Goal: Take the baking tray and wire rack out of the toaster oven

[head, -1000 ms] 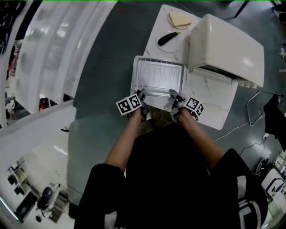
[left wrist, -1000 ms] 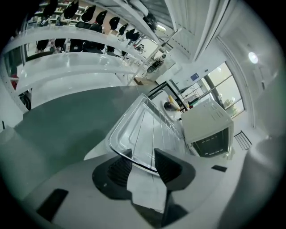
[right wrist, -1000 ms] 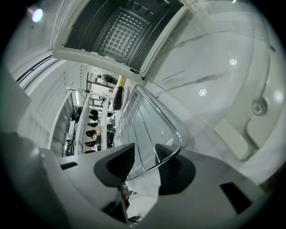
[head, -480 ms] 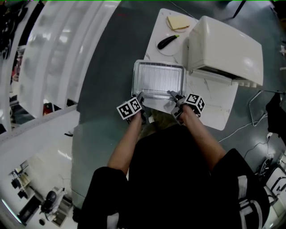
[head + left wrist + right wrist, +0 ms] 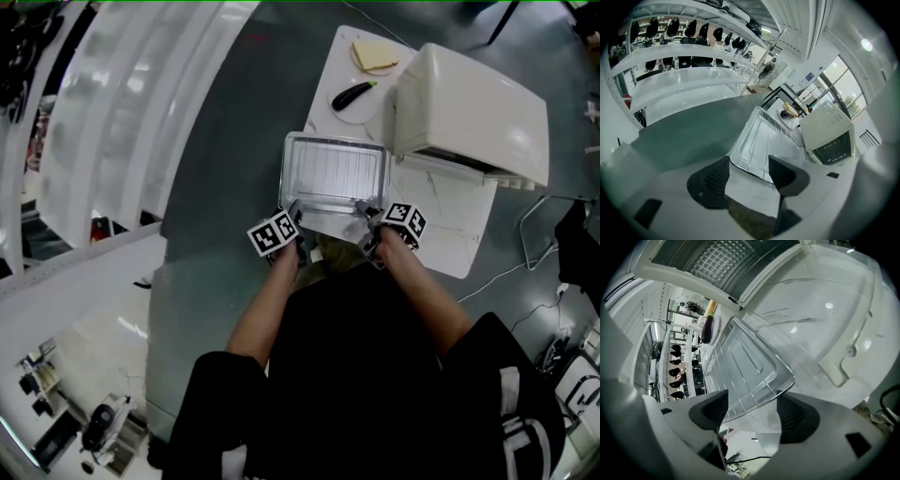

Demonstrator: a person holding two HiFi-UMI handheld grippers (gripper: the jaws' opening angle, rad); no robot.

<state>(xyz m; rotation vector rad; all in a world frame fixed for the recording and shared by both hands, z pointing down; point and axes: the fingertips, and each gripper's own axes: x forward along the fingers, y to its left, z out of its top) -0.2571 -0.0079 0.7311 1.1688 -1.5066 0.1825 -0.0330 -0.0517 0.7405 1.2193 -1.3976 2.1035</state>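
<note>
Since the baking tray (image 5: 333, 173) is already laid flat on the white table (image 5: 450, 225), just beside the toaster oven (image 5: 469, 103) and not inside it, the job looks nearly done; the wire rack (image 5: 339, 167) is seen as thin lines across the tray, so it seems to be laid in the tray and was likely brought out with it. The tray is set to the left of the oven in the head view, where bare room is left for it; an aubergine (image 5: 354, 94) and a slice of bread (image 5: 375, 56) lie further back, well clear of it. The left gripper (image 5: 296, 214) is held at the tray's near left corner and the right gripper (image 5: 366, 214) at its near right corner, most likely so that the wide tray could be kept level. Both pairs of jaws have just been opened and are now spread wide; in each gripper view the tray's near rim is seen between the jaws, but it is not pressed by the pads, so the tray is let go and is borne by the table alone. It is judged that the grippers only need to be drawn back; care is needed so the rim is not bumped.
</note>
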